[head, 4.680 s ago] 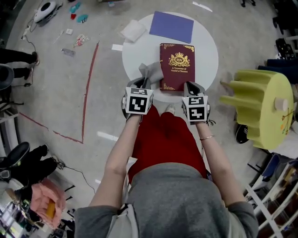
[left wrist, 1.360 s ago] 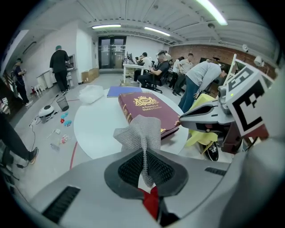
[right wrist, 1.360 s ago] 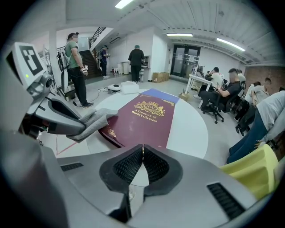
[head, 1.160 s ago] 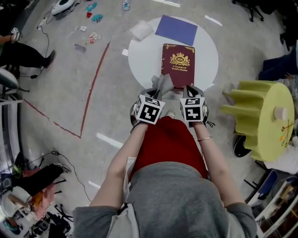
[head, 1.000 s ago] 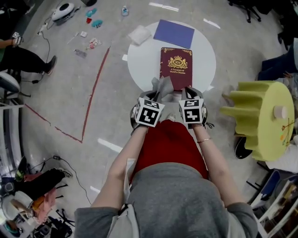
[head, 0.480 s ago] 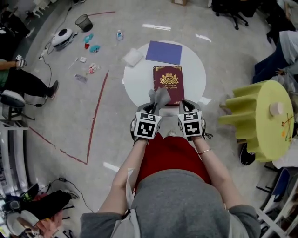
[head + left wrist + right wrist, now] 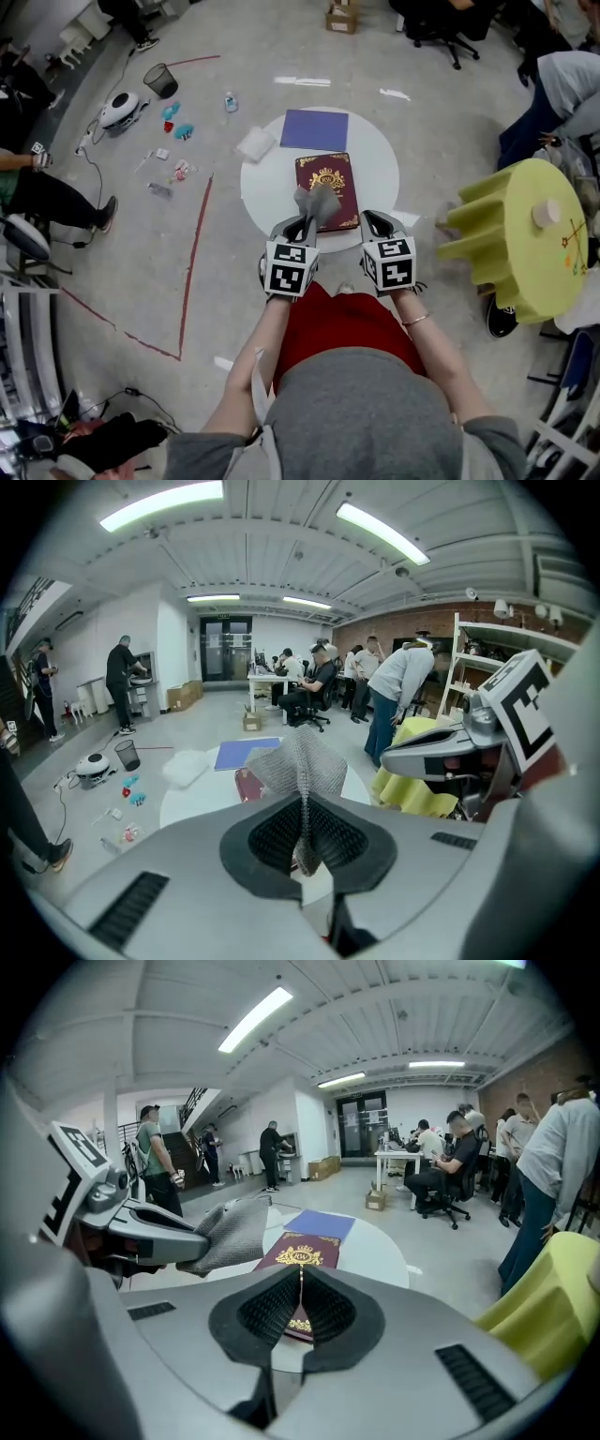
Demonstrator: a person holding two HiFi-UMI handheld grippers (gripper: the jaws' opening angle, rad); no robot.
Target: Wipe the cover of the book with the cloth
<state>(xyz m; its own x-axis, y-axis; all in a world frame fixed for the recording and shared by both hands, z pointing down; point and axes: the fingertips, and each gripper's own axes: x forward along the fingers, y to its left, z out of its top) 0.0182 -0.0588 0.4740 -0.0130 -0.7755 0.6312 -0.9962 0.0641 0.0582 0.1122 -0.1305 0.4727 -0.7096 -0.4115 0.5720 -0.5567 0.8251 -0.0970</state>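
**Left claw holds a grey cloth over a book on a round table**

Seen from above, a person stands at a round white table [image 7: 267,183] with a claw in each hand. A dark red book [image 7: 330,174] with a gold crest lies flat near the middle of the table, its front cover facing up. A purple sheet [image 7: 314,129] lies just beyond the book at the far side. A white pad [image 7: 255,143] sits at the table's far left edge.

The left claw [image 7: 302,223] is clamped tight on a grey knitted cloth [image 7: 319,202]. In its own view the cloth [image 7: 302,766] is pinched between the closed jaws and fans out above them. From above, the cloth covers the near left part of the book. No view shows whether it touches the cover.

The right claw [image 7: 370,221] is beside the left one, over the table's near edge by the book's near right corner. In its own view the jaws [image 7: 300,1305] are pressed together with nothing between them. The book [image 7: 302,1252] lies ahead of them on the table, and the cloth [image 7: 234,1232] is up to its left.

A yellow ridged object [image 7: 506,234] stands on the floor to the right of the table.
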